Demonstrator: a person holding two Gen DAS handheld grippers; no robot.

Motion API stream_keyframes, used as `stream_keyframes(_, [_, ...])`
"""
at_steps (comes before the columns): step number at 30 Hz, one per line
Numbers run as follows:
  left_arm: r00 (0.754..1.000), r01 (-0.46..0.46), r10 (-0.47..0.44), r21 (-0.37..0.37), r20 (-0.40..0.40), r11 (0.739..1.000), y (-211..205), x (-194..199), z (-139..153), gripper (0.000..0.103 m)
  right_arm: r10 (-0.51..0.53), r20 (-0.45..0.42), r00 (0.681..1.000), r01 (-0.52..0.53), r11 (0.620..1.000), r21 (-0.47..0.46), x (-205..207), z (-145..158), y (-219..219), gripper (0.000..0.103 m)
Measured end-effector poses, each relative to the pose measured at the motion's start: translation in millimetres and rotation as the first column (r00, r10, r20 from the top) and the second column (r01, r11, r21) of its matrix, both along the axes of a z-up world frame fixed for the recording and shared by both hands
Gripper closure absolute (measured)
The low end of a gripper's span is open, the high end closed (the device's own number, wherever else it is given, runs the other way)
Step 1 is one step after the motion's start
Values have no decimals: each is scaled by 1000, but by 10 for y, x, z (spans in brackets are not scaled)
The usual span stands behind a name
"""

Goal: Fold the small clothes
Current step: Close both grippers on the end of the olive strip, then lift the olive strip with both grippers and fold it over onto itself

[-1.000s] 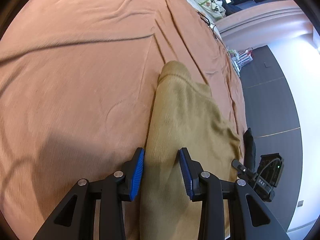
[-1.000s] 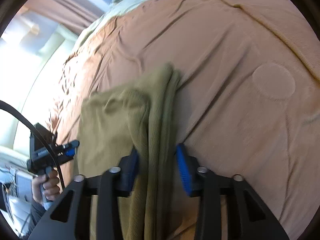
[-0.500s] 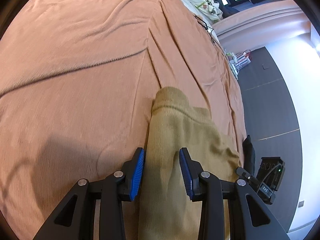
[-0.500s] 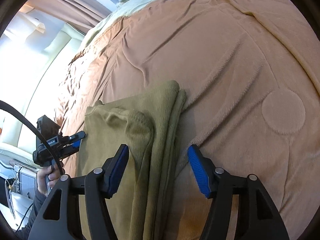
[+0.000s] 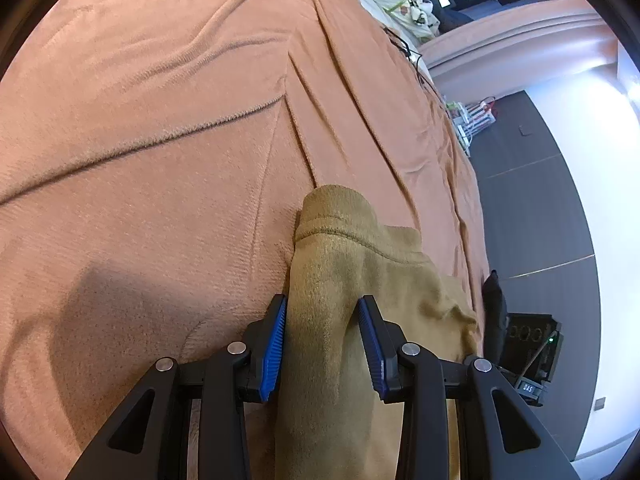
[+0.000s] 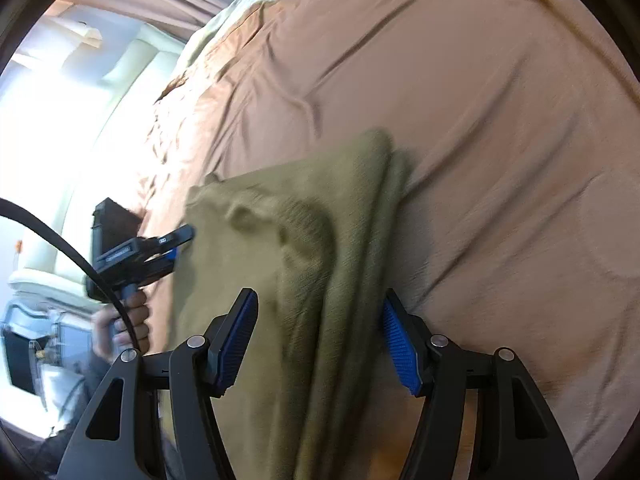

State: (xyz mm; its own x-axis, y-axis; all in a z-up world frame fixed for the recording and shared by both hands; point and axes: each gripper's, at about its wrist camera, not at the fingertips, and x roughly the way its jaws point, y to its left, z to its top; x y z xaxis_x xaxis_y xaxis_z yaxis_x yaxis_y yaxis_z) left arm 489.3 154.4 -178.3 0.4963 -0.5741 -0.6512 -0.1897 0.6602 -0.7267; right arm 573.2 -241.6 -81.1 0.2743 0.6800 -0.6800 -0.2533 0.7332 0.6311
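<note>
While left gripper clamps garment, right gripper spread — level.

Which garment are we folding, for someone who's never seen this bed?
Find the wide orange-tan bedspread. Near its floor-side edge lies the olive-tan knit garment, running between both grippers' blue-padded fingers. It is the only greenish cloth there, with a stitched hem band.

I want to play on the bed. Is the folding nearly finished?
Partly. The tan garment already lies doubled in layers on the orange blanket. The left gripper is clamping one edge; the right gripper has opened around the other. A final fold and setting it down seem left.
</note>
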Motion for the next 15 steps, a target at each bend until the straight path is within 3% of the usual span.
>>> stream_keyframes(3, [1000, -9, 10, -23, 11, 1000, 15, 38, -53, 70, -16, 0, 1000, 16, 1000, 25, 112, -46, 5, 44])
stream_keyframes(4, [1000, -11, 12, -26, 10, 1000, 14, 61, -69, 76, -22, 1, 1000, 22, 999, 25, 157, -56, 12, 46])
stream_keyframes(8, [1000, 11, -11, 6, 12, 1000, -28, 91, -13, 95, -30, 5, 1000, 30, 999, -14, 211, -84, 7, 71])
stream_keyframes(11, [999, 21, -22, 17, 47, 1000, -54, 54, 130, 98, -21, 18, 1000, 21, 1000, -8, 140, -51, 9, 86])
stream_keyframes(15, [995, 30, -33, 31, 97, 999, -92, 3, 372, 98, -25, 85, 996, 30, 998, -58, 10, 130, 118, 90])
